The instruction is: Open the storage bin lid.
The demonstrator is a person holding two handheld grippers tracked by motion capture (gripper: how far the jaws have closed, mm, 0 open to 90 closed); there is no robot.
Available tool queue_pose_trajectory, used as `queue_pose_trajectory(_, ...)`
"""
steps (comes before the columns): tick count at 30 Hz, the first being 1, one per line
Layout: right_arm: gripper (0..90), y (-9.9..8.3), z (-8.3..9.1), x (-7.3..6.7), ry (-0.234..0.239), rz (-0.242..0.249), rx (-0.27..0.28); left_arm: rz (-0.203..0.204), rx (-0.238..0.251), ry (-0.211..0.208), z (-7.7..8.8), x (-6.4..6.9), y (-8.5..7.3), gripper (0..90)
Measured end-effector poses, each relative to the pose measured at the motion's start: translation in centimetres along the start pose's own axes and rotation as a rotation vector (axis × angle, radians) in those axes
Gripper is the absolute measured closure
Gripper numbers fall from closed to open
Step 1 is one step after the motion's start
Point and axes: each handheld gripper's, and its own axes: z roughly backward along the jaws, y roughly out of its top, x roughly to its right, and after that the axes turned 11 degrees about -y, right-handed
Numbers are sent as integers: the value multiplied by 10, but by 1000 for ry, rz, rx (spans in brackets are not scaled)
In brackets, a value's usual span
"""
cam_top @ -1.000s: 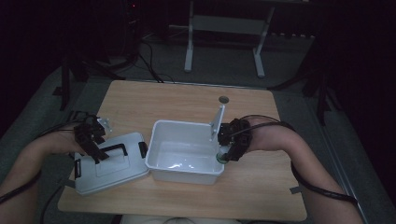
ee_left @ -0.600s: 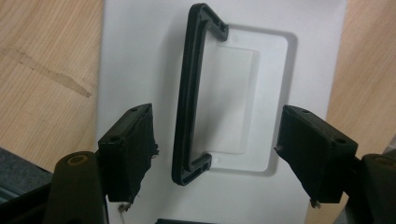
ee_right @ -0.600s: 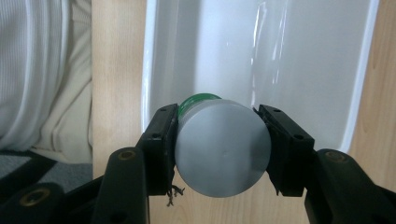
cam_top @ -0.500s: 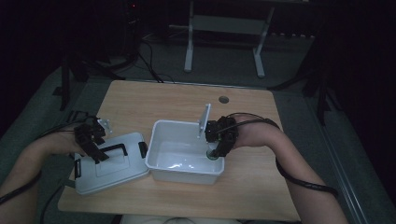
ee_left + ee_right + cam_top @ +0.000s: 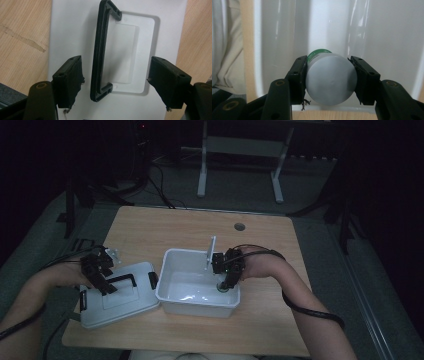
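1. High view: a wooden counter (image 5: 150, 230) carries a white bin (image 5: 172, 292) at centre frame and its white lid (image 5: 125, 302) at lower left, touching the bin's left side. The left tool (image 5: 102, 279) hangs over the lid's black handle (image 5: 122, 279). The right tool (image 5: 225, 284) points down into the bin's right end.
2. Left gripper view: the left tool (image 5: 115, 82) stands open, jaws well apart — the handle (image 5: 100, 50) lies between them, nearer the left jaw, untouched.
3. Right gripper view: the right tool (image 5: 329, 77) clamps a grey, green-rimmed bottle (image 5: 330, 82) — both pads pressed on its sides, inside the bin (image 5: 387, 37).
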Motion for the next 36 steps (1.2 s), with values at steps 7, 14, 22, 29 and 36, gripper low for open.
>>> queue_pose_trajectory(7,498,4,-28,0,13,-8,-9,-3,-3,3,0,0,1,275)
queue_pose_trajectory(14,498,11,-55,-3,43,-13,-48,-2,-6,2,0,0,1,275)
queue_pose_trajectory(22,498,17,-75,-3,57,-4,-82,-6,-11,-1,0,0,-1,275)
queue_pose_trajectory(29,498,19,-90,-4,59,2,-131,-4,-13,3,-1,0,-2,275)
queue_pose_trajectory(36,498,23,-99,-5,62,1,-149,-5,-10,4,0,1,-4,276)
